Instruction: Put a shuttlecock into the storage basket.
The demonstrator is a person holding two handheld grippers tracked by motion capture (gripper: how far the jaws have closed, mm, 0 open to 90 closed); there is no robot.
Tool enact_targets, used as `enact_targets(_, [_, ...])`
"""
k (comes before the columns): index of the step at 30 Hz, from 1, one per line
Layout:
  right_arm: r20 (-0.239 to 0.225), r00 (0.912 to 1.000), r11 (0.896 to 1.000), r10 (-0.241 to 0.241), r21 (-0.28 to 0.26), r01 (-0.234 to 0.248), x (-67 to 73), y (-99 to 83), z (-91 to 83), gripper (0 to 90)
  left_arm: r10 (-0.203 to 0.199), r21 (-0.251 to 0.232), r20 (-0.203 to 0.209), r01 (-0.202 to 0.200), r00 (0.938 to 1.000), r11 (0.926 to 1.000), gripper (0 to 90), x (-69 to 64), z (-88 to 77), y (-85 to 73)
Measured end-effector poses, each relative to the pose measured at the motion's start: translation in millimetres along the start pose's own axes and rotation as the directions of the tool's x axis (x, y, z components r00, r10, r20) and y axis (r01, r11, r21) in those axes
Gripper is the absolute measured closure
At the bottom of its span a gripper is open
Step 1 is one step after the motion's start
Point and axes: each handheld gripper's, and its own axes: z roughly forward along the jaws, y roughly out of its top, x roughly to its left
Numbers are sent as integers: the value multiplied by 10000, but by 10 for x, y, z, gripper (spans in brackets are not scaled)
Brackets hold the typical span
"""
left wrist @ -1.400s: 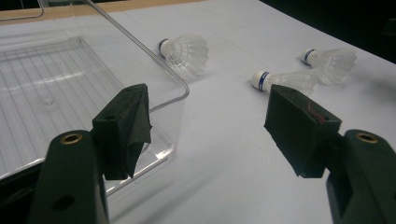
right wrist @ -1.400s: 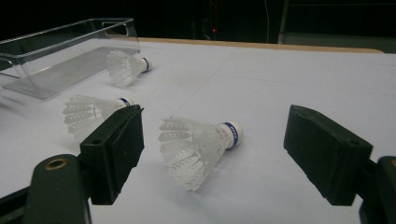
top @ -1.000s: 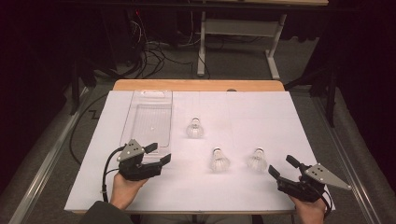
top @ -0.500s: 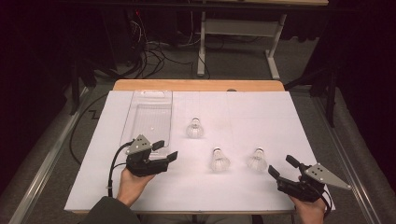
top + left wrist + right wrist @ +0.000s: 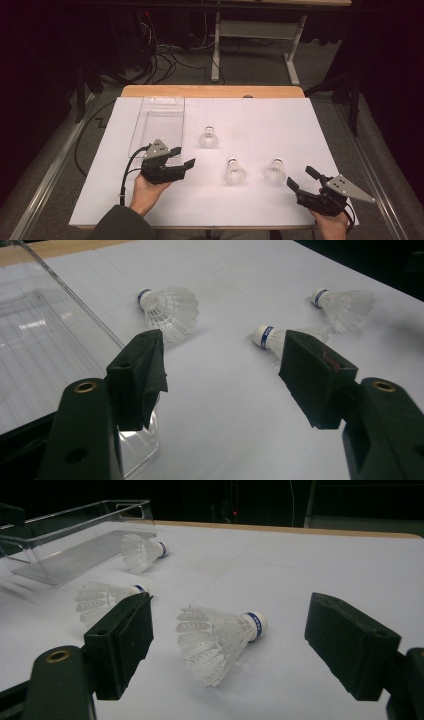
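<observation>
Three white shuttlecocks lie on the white table sheet: one beside the clear tray, one in the middle, one at the right. My left gripper is open and empty by the tray's near end. In the left gripper view its jaws point toward the middle shuttlecock, with the others farther off. My right gripper is open just right of the right-hand shuttlecock. In the right gripper view that shuttlecock lies on its side ahead of the open jaws, untouched.
The clear plastic tray has nothing in it and stands close against my left gripper's left jaw. The wooden table edge runs along the back. Dark floor, cables and a desk frame lie beyond the table.
My left gripper has moved forward and to the right, closer to the shuttlecocks and the tray's near corner. The right gripper and the shuttlecocks have stayed put.
</observation>
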Motion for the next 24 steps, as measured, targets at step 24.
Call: enact_targets(24, [-293,9995,9999,-143,80,145,29,7,48,199,174,1320,-208,-145,9996,9911,348,-44,193,316])
